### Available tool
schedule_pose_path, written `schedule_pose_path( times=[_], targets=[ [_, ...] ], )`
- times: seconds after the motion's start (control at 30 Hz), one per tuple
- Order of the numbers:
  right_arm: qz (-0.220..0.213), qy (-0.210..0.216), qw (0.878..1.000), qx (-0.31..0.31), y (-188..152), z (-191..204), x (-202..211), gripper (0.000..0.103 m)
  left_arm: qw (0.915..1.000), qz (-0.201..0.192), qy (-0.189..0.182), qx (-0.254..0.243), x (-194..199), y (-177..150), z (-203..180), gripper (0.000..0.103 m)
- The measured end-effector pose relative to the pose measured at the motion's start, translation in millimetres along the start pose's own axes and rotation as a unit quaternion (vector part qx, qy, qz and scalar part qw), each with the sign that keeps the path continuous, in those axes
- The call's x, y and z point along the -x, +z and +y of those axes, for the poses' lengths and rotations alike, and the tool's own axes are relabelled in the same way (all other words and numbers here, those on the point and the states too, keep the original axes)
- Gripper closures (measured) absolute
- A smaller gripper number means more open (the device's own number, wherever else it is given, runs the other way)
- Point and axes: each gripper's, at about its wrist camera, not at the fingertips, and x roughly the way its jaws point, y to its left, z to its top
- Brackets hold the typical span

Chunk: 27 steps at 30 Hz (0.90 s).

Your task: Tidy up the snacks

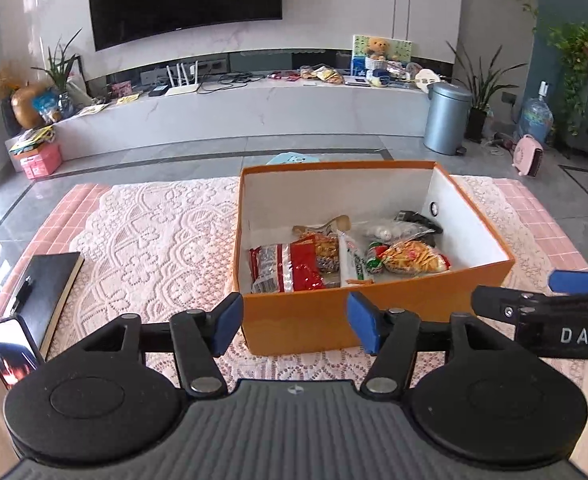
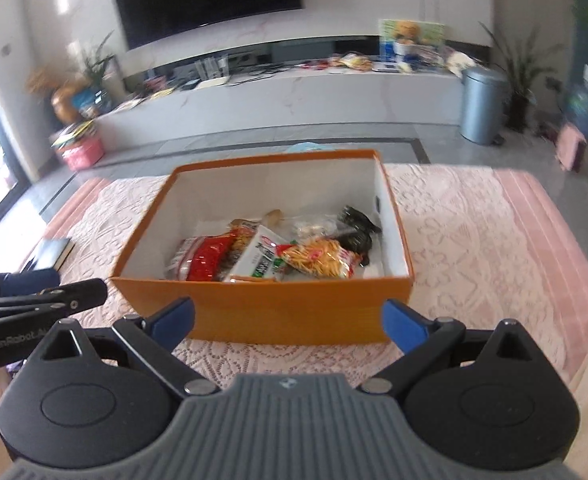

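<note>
Centrally, on a pink lace cloth (image 1: pixel 154 232), an open orange box (image 1: pixel 301 316), lidless, with snacks (image 1: pixel 333 256) piled on its floor: red packet (image 1: pixel 290 268) at 9 o'clock, orange packet (image 1: pixel 413 258) at 3, dark packet (image 1: pixel 417 218) at 1. At 6 o'clock of box, just short of its near wall, left gripper (image 1: pixel 295 324), jaws apart, empty. Right gripper (image 2: pixel 290 322) likewise, jaws spread wide, nothing held. Black notebook (image 1: pixel 50 288) at 9 o'clock.

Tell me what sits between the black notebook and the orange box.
Only bare lace tablecloth lies between the notebook and the orange box; the left wrist view shows it best.
</note>
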Motion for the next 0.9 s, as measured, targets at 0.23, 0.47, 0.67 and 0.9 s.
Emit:
schedule_pose_path(
  times=[0.23,0.47,0.67,0.9],
  targets=[
    [-0.042,-0.023,0.999,0.007,-17.2,-4.1,-9.1,0.006,0.9998,-0.010,0.015,-0.011,-20.5,-13.9,-6.1,0.029],
    [-0.078,-0.032,0.996,0.022,-30.2,-8.3,-18.1,0.006,0.9996,0.000,0.021,-0.018,-40.3,-26.4,-9.4,0.029],
    [-0.073,-0.030,0.997,0.022,-33.2,-10.6,-26.0,0.006,0.9995,0.008,0.021,-0.022,-46.1,-30.9,-10.4,0.029],
    [-0.066,-0.025,0.997,0.014,-36.2,-8.7,-29.1,0.006,0.9994,0.016,0.017,-0.025,-45.6,-32.2,-11.2,0.026]
  ],
)
